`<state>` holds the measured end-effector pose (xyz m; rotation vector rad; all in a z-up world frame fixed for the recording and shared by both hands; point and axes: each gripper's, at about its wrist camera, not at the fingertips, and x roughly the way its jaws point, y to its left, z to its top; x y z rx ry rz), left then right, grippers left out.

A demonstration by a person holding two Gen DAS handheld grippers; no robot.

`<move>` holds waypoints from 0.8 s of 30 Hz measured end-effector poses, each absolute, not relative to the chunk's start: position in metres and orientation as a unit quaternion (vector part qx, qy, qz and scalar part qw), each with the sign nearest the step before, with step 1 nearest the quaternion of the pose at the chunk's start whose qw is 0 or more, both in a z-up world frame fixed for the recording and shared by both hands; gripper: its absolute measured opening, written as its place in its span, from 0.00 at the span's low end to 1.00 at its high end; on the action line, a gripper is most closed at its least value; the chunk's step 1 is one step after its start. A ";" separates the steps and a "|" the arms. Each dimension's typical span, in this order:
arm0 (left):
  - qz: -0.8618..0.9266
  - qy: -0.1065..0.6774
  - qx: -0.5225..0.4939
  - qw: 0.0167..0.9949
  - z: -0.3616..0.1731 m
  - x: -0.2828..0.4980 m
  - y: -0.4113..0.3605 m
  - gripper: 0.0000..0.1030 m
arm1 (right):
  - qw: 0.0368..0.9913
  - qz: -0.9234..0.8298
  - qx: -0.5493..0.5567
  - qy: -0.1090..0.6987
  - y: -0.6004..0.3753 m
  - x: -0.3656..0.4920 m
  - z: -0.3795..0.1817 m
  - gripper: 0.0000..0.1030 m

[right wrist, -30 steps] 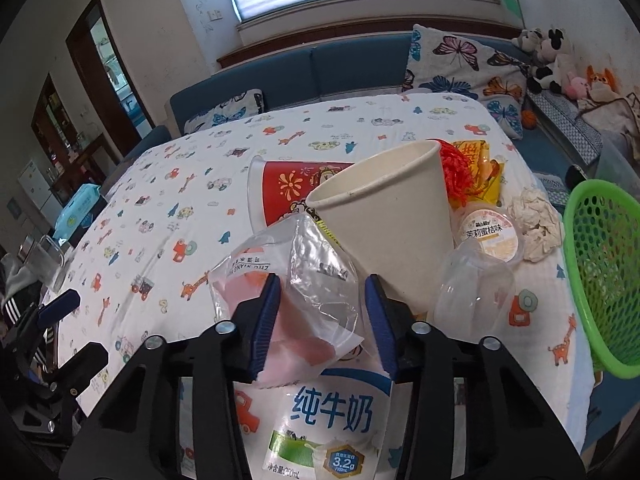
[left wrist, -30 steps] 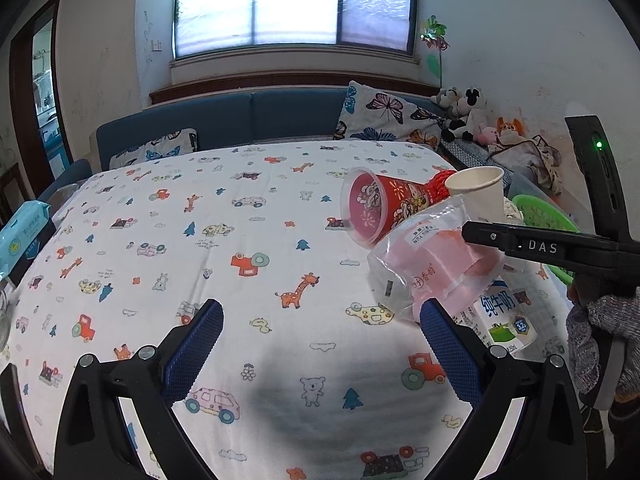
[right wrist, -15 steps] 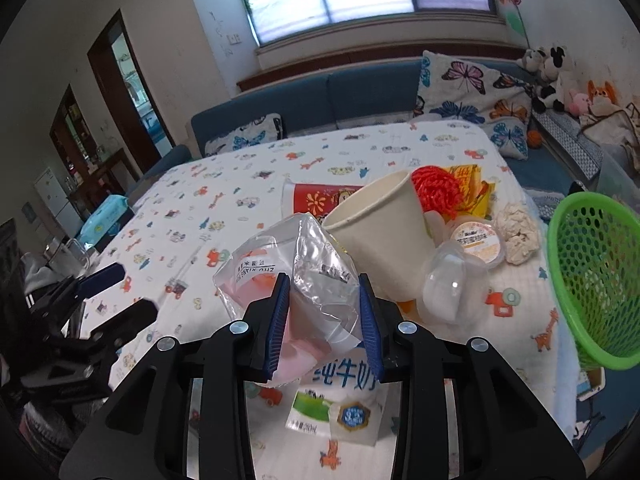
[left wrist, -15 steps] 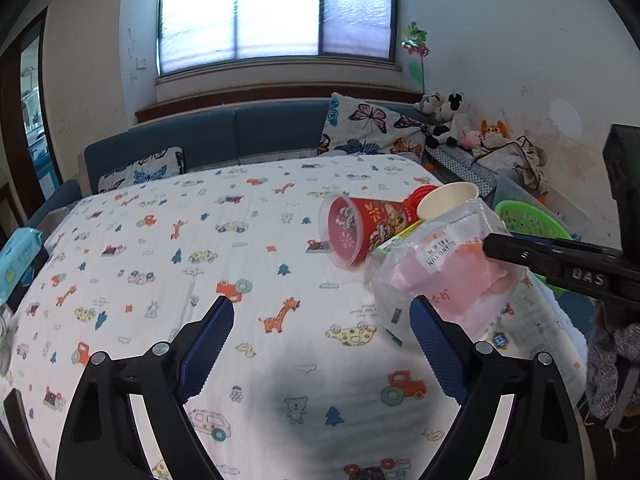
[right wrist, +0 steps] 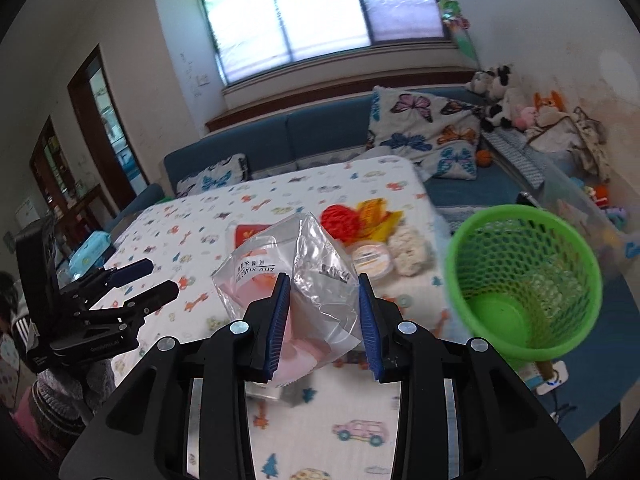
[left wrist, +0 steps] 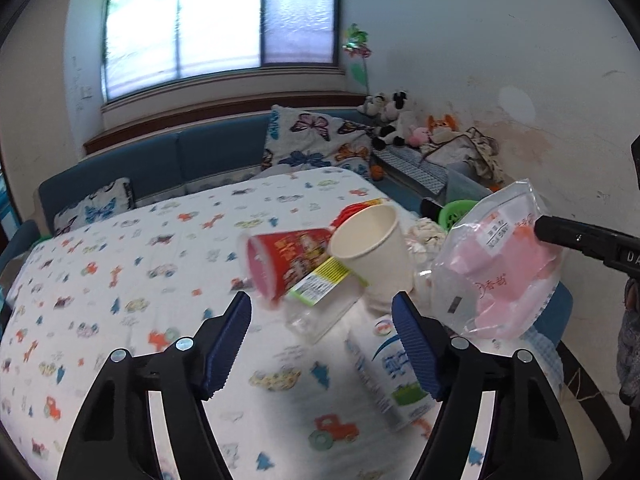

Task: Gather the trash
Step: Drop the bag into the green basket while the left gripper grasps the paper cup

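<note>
Two risks stand out. Your right gripper (right wrist: 323,322) is clenched on the clear plastic bag (right wrist: 298,276), lifted off the table (right wrist: 332,432) beside the green basket (right wrist: 524,280) — slick film could slide out before it clears the rim. Your left gripper (left wrist: 322,344), empty, has just been narrowing near the paper cup (left wrist: 372,248) — a careless sweep could topple it.

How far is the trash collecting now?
Done: nothing visible inside the green mesh basket. In hand: the right gripper holds a clear plastic bag with pink contents. Left: red cup, white paper cup, milk carton.
</note>
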<state>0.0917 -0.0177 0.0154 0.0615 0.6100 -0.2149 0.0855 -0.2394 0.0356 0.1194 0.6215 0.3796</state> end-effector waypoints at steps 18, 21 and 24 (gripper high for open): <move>-0.212 0.339 0.081 0.913 -0.002 0.184 -0.076 0.54 | 0.946 0.083 0.081 0.302 -0.333 0.108 0.025 0.33; -0.230 0.352 0.075 0.904 -0.005 0.190 -0.073 0.51 | 0.946 0.073 0.082 0.306 -0.340 0.113 0.021 0.33; -0.253 0.367 0.067 0.893 -0.008 0.197 -0.072 0.40 | 0.945 0.066 0.081 0.311 -0.345 0.118 0.018 0.33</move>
